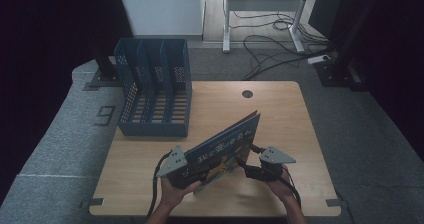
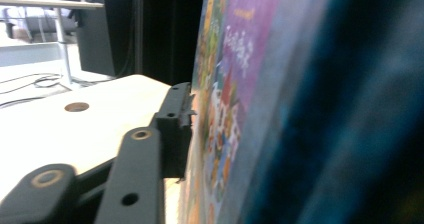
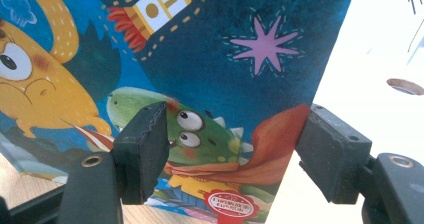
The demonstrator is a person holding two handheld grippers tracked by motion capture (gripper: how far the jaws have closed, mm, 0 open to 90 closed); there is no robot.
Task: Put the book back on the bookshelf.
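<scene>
The right hand-held gripper stands open around the tilted picture book's edge.

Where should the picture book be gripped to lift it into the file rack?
Probably by a short end edge of the picture book, coming from the person's side: it stands tilted on its long edge, so jaws can straddle the thin cover there. The file rack sits behind-left.

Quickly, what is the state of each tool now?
Left tool: book between jaws; grip cannot be told.
Right tool: open, not holding the book.
</scene>
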